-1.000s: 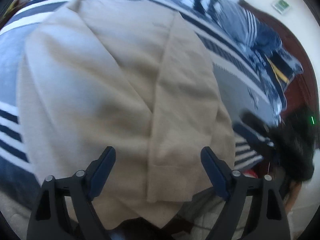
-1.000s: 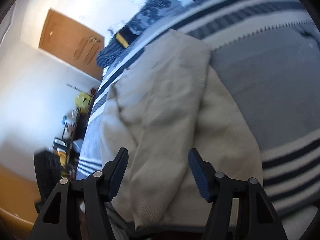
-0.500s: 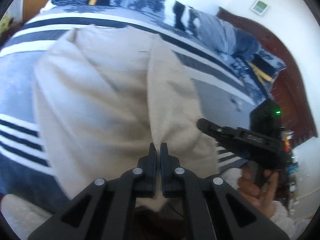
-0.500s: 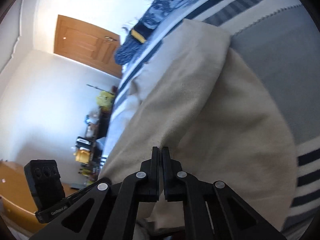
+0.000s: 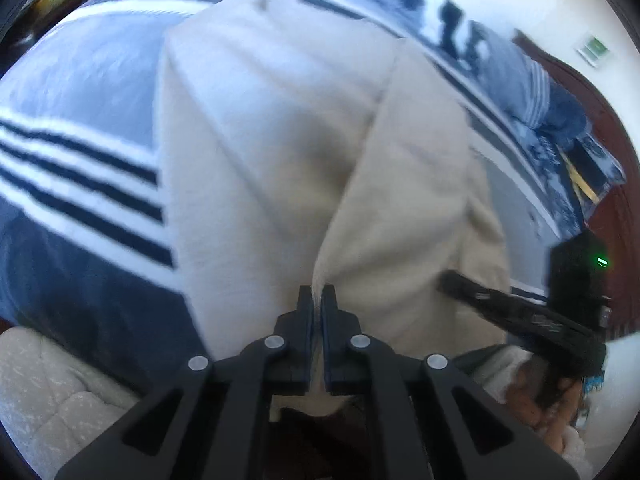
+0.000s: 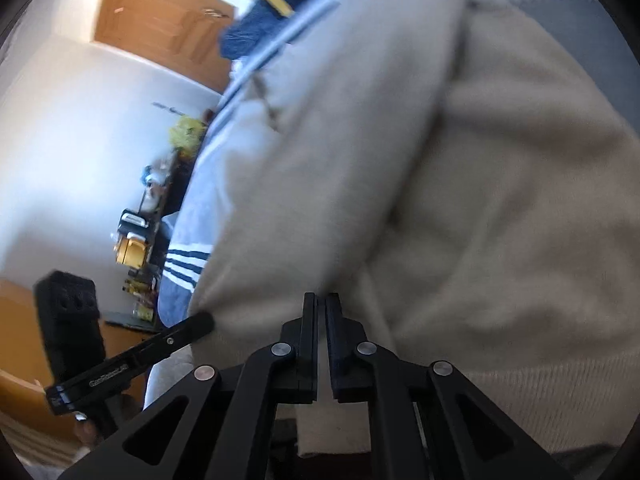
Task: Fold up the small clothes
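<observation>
Beige knit fills both views: a sweater (image 5: pixel 280 152) lies on a bed (image 5: pixel 80 92) with a blue, white and navy striped cover. A second ago both sets of tongs stood spread over the sweater's near hem. Now each is pressed together on a pinch of that hem. The left tongs (image 5: pixel 317 296) grip a raised ridge of cloth that runs up from between their tips. The right tongs (image 6: pixel 321 304) clamp the fabric at their tips too, and the sweater bulges up and away from them. The hem has lifted off the bed, and both views are blurred, more so than a second ago, so the cloth looks to be in motion.

This reads as the start of a fold: with both near corners held, the lower half can probably be carried up toward the collar end. The sleeves already seem laid inward, giving a long seam down the middle.

Around it: in the left view the right gripper's black body with a green light (image 5: pixel 600 261) sits low at the right edge, held by a hand (image 5: pixel 536 404). In the right view the left gripper's arm (image 6: pixel 128 360) crosses the lower left. A wooden door (image 6: pixel 160 28) and cluttered shelves (image 6: pixel 144 220) stand beyond the bed. Patterned blue bedding (image 5: pixel 540 92) is heaped near the far end, close to where the fold would land. Nothing lies on the sweater itself.
</observation>
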`<state>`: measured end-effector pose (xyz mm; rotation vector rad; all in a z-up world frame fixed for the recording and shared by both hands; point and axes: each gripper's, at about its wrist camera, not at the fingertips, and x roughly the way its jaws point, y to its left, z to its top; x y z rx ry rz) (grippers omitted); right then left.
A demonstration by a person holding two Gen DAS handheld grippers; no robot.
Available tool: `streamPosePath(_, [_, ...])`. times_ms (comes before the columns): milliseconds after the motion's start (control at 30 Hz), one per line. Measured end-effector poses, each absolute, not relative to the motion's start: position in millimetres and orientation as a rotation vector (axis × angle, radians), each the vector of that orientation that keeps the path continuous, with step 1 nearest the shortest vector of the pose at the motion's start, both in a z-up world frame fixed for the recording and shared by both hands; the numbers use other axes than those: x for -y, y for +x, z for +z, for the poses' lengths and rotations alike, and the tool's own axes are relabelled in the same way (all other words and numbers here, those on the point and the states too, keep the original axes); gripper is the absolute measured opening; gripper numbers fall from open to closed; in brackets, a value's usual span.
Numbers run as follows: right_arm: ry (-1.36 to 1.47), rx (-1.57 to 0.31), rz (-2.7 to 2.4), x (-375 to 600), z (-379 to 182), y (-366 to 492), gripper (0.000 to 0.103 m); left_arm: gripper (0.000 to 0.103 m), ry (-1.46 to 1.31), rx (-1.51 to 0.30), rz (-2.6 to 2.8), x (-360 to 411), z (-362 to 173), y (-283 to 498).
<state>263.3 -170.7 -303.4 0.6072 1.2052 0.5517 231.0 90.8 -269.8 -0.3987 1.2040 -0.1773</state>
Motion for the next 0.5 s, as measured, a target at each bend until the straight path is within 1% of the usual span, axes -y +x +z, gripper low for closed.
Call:
streamPosePath(33, [0.608,-1.197,0.539,174.6,-300.1,263.0,0.007,0.005,-0.382,-1.195,-0.159,-95.2,-267.7,229.9])
streamPosePath(67, [0.587,-1.168,0.521,181.7,-291.0,262.8,0.019,0.005,-0.356,-1.169,-0.137,-101.9,-260.3,227.3])
streamPosePath(100, [0.57,-1.139,0.501,189.4,-281.1,263.5,0.028,0.005,-0.332,-1.148,-0.124,-106.0,-253.0,225.2])
streamPosePath(133, [0.574,-1.089,0.476,203.0,-267.1,267.3,0.048,0.005,-0.308,-1.137,-0.115,-110.4,-245.0,224.8])
streamPosePath(167, [0.588,-1.063,0.47,212.4,-258.9,271.5,0.053,0.005,-0.292,-1.132,-0.1,-114.6,-236.7,226.2])
streamPosePath(233, [0.618,-1.026,0.463,235.4,-240.9,290.8,0.053,0.007,-0.284,-1.102,-0.097,-116.9,-218.0,233.8])
streamPosePath(267, [0.632,-1.011,0.451,246.4,-233.9,304.6,0.053,0.012,-0.277,-1.07,-0.116,-112.0,-200.9,243.8])
streamPosePath(300, [0.643,-1.002,0.438,253.0,-229.3,315.9,0.053,0.029,-0.275,-1.051,-0.141,-104.7,-188.8,255.3])
streamPosePath(333, [0.671,-0.988,0.417,264.1,-226.3,332.6,0.053,0.053,-0.272,-1.035,-0.162,-99.1,-181.3,265.7])
streamPosePath(367, [0.722,-0.974,0.396,276.8,-224.9,353.9,0.053,0.062,-0.258,-1.009,-0.189,-85.0,-168.3,286.4])
streamPosePath(400, [0.768,-0.967,0.384,285.2,-225.6,371.8,0.053,0.069,-0.242,-0.995,-0.215,-72.1,-161.4,303.0])
streamPosePath(500, [0.886,-0.977,0.339,310.4,-240.9,429.1,0.053,0.07,-0.218,-0.989,-0.29,-32.5,-153.0,371.7])
